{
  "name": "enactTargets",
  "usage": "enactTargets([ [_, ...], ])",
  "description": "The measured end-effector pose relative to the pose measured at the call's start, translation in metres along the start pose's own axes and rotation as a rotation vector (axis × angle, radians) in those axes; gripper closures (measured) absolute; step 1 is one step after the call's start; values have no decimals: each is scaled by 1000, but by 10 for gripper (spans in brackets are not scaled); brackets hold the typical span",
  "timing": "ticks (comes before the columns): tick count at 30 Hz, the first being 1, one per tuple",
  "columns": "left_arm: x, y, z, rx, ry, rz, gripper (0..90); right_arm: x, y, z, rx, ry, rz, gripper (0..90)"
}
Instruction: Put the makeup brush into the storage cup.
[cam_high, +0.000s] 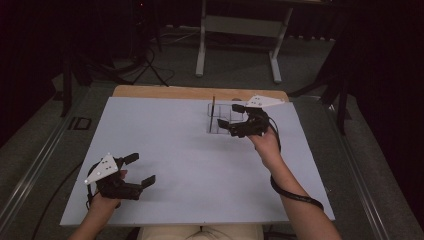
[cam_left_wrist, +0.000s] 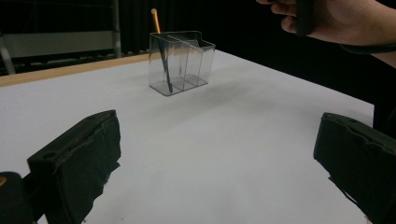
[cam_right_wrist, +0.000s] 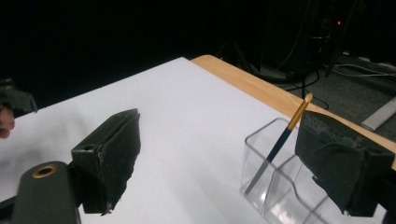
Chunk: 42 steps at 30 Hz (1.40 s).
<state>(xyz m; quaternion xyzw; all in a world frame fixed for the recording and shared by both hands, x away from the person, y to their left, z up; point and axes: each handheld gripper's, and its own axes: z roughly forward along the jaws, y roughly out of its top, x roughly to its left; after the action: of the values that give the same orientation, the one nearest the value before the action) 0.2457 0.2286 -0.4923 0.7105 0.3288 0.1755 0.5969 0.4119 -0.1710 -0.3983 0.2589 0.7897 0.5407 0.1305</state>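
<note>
Right tongs (cam_high: 235, 118): black, two-jaw, grey three-cornered plate on top, held in the person's right hand (cam_high: 264, 142). Jaws spread wide, nothing gripped. In the right gripper view one jaw stands over the bare counter and the other overlaps the near rim of the holder, so whether that jaw touches it cannot be told.

Clear plastic rectangular pen holder with inner dividers (cam_high: 220, 120): just at the tips of the right tongs, upright on the counter, well apart from the left tongs and far ahead of them in the left gripper view (cam_left_wrist: 181, 61).

Dark-barrelled pencil with a yellow-orange top end (cam_right_wrist: 279, 141): inside the holder's end compartment on the side away from the right hand, leaning, its tip at the floor of that compartment and its top end above the rim. Beside the right tongs' jaw, not between the pads.

Left tongs (cam_high: 139, 170): same make, held in the left hand (cam_high: 104, 202) at the near edge of the counter. Jaws released and wide apart, bare counter between them.

Pale grey flat counter top with a wooden far edge (cam_high: 170, 150): beneath both tongs.
</note>
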Motion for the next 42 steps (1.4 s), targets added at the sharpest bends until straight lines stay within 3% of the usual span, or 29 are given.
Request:
enactTargets([
  [25, -1, 0, 1, 0, -3, 0, 19, 27, -32, -45, -38, 38, 21, 143],
  [34, -1, 1, 1, -1, -5, -4, 19, 36, -48, -59, -4, 18, 16, 144],
  [42, -1, 1, 1, -3, -2, -3, 19, 44, -62, -72, -6, 11, 31, 144],
])
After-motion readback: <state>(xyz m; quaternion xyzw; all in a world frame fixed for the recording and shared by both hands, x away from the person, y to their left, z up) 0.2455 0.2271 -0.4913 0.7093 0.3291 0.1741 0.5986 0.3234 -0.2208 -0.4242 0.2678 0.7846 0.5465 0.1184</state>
